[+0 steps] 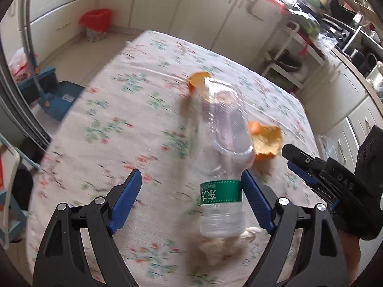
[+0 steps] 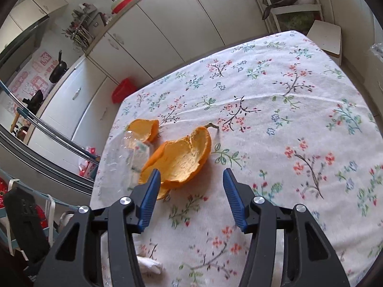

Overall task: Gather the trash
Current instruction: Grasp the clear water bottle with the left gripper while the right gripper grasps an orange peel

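A clear plastic bottle (image 1: 222, 157) with a green label lies on the floral tablecloth (image 1: 115, 129) between the fingers of my open left gripper (image 1: 191, 179); its side lies against the right finger (image 1: 253, 191). A crumpled white tissue (image 1: 225, 244) lies under its near end. Two orange peels lie beyond it, one far (image 1: 197, 79) and one at the right (image 1: 268, 141). In the right wrist view my right gripper (image 2: 191, 179) is open, just above the large peel (image 2: 179, 157); the small peel (image 2: 143, 130) and the bottle (image 2: 126, 157) lie to its left.
A red-lined trash bin (image 1: 95, 24) stands on the floor beyond the table's far corner, also in the right wrist view (image 2: 122, 89). A blue dustpan and broom (image 1: 47, 91) stand at the left. White cabinets (image 2: 167, 24) line the walls. The right gripper (image 1: 318, 169) enters the left wrist view.
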`<state>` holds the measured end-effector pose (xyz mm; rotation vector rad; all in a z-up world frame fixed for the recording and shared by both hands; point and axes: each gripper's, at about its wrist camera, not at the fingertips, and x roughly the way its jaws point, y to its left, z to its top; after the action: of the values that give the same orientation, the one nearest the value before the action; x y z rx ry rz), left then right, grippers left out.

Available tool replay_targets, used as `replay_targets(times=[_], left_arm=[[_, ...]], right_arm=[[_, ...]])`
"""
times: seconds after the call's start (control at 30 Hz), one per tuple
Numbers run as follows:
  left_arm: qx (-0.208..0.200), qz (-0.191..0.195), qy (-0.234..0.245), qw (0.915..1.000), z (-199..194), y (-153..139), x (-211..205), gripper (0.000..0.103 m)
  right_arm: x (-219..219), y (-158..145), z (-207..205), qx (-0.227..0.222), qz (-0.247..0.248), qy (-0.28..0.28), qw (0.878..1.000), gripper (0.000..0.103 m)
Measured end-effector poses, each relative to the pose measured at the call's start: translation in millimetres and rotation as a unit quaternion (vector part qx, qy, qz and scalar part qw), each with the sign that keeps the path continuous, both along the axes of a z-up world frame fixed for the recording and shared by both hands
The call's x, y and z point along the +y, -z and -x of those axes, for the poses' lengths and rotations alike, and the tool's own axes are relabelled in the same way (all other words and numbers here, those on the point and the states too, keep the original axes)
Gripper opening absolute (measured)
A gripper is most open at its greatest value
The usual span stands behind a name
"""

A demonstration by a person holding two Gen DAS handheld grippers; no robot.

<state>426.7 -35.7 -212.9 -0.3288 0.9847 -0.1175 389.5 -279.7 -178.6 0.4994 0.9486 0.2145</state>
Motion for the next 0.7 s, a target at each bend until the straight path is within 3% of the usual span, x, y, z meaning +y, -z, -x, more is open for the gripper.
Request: replay_targets(times=[0.1, 0.27, 0.47, 0.6, 0.63, 0.7], left_arm=[[-0.004, 0.007, 0.01, 0.9999, -3, -1, 1, 0.081], [-0.019, -0.031, 0.064, 0.9973, -10, -3, -29, 0.081], [-0.033, -0.053, 0.037, 0.9973, -25, -3, -23, 0.081], [-0.037, -0.05, 0.017, 0.9979, -33, -1, -12, 0.081], [-0.034, -0.049, 0.022, 0.998, -35, 0, -12, 0.079], [-0.029, -0.043, 0.043, 0.9977, -38, 3, -17, 0.067]], right_arm=[[4, 4, -7, 0.005, 0.005, -0.002, 1.0, 0.053], [12, 11, -18, 0.009, 0.017, -0.016, 1.0, 0.043], [3, 18, -27, 0.016, 0.005, -0.014, 1.0, 0.022], [-4, 21, -29, 0.024, -0.014, -0.009, 1.0, 0.016], [-3, 21, -30, 0.026, -0.018, -0.01, 0.999, 0.016], [-2, 22, -30, 0.028, -0.02, -0.018, 0.999, 0.016]])
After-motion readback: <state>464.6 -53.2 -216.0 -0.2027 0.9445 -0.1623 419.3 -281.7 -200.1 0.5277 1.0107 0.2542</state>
